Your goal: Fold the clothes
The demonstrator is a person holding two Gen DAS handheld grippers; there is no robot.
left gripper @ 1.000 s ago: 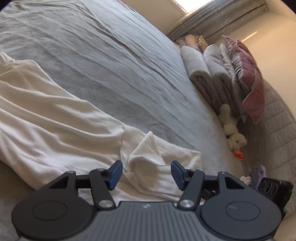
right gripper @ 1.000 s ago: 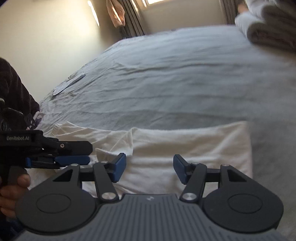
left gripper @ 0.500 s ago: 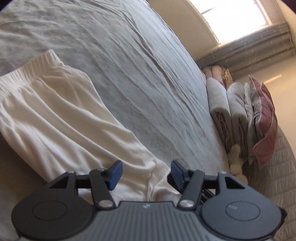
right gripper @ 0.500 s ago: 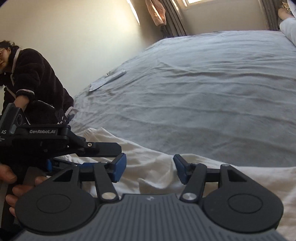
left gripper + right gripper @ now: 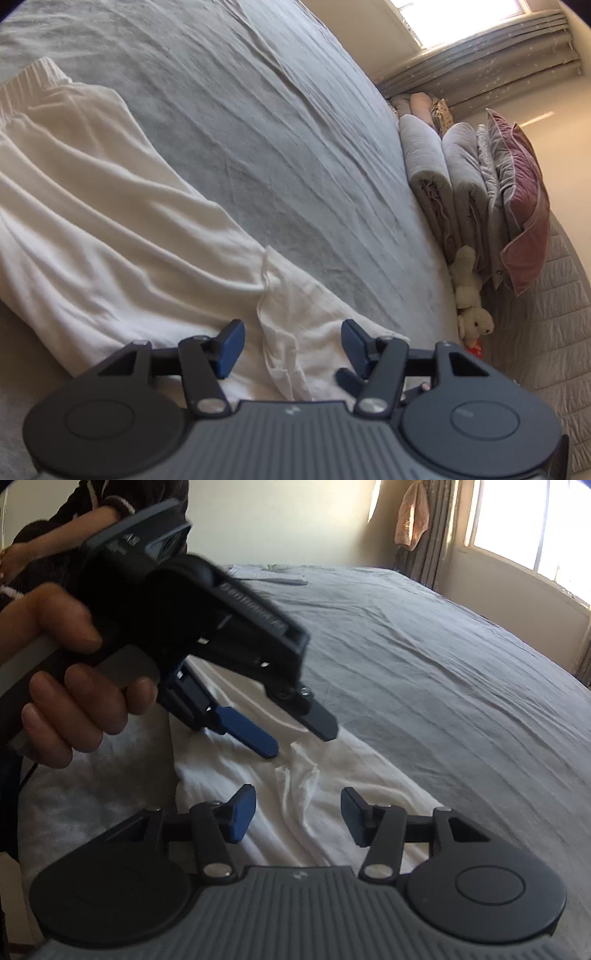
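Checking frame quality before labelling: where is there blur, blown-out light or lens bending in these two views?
Left wrist view: sharp; window blown out; grey bed bowed by the fisheye. Right wrist view: the left gripper and the hand holding it are smeared by motion; window glares; white garment reads clearly.

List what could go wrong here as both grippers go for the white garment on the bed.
1. The left gripper and right gripper hover close together over one wrinkled ridge of the white garment; they could collide.
2. The right gripper's jaws have just been closing with no cloth pinched between them; it may shut on nothing.
3. That ridge looks bunched, so a pinch may catch several layers, or the grey sheet beneath, and spoil the fold.
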